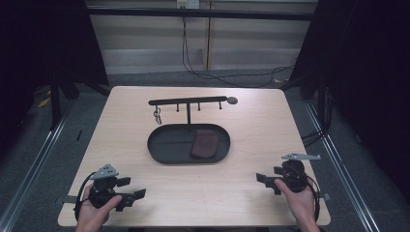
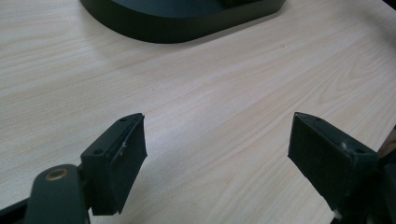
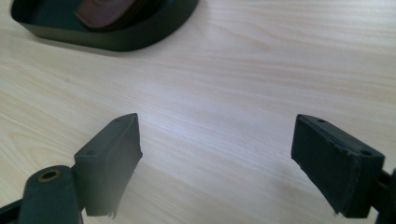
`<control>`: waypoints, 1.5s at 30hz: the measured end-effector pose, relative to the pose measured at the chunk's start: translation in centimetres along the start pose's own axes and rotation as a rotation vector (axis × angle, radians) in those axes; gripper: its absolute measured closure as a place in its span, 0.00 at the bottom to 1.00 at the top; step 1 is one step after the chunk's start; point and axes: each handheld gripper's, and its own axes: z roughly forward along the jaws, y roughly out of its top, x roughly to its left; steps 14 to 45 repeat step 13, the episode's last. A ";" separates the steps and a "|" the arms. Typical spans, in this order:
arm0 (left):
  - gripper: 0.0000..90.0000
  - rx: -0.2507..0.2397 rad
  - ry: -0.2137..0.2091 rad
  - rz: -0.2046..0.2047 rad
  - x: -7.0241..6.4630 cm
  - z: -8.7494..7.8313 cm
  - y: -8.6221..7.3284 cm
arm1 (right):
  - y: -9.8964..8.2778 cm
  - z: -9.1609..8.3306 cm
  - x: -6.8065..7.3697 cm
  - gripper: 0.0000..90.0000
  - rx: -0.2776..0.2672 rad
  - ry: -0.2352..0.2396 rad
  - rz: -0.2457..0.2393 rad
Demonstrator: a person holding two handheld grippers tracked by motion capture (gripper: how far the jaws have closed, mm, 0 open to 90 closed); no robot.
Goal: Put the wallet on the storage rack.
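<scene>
Reaching for the brown pouch (image 1: 204,143) in the oval tray (image 1: 164,157) looks like the step in hand. Both the left tongs (image 1: 131,187) and right tongs (image 1: 265,181) rest released, empty, near the desk (image 1: 241,125) edge; I'd approach low over the rim, away from the key rack (image 1: 187,101).

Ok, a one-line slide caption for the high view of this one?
Both open grippers, left and right, rest near the table's front edge, facing a black oval tray holding a brown pouch.
</scene>
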 end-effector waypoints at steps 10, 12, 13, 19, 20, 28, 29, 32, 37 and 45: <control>0.21 0.003 -0.007 0.001 0.0 0.1 0.1 | -2.1 0.6 -1.7 0.18 0.049 -0.066 0.030; 0.21 0.000 -0.005 0.002 0.0 0.1 0.1 | -2.0 0.9 -1.7 0.18 0.062 -0.071 0.028; 0.21 0.000 -0.005 0.002 0.0 0.1 0.1 | -2.0 1.1 -1.8 0.18 0.070 -0.075 0.024; 0.21 0.000 -0.005 0.002 0.0 0.1 0.1 | -2.0 1.1 -1.8 0.18 0.070 -0.075 0.024; 0.21 0.000 -0.005 0.002 0.0 0.1 0.1 | -2.0 1.1 -1.8 0.18 0.070 -0.075 0.024; 0.21 0.000 -0.005 0.002 0.0 0.1 0.1 | -2.0 1.1 -1.8 0.18 0.070 -0.075 0.024; 0.21 0.000 -0.005 0.002 0.0 0.1 0.1 | -2.0 1.1 -1.8 0.18 0.070 -0.075 0.024; 0.21 0.000 -0.005 0.002 0.0 0.1 0.1 | -2.0 1.1 -1.8 0.18 0.070 -0.075 0.024; 0.21 0.000 -0.005 0.002 0.0 0.1 0.1 | -2.0 1.1 -1.8 0.18 0.070 -0.075 0.024; 0.21 0.000 -0.005 0.002 0.0 0.1 0.1 | -2.0 1.1 -1.8 0.18 0.070 -0.075 0.024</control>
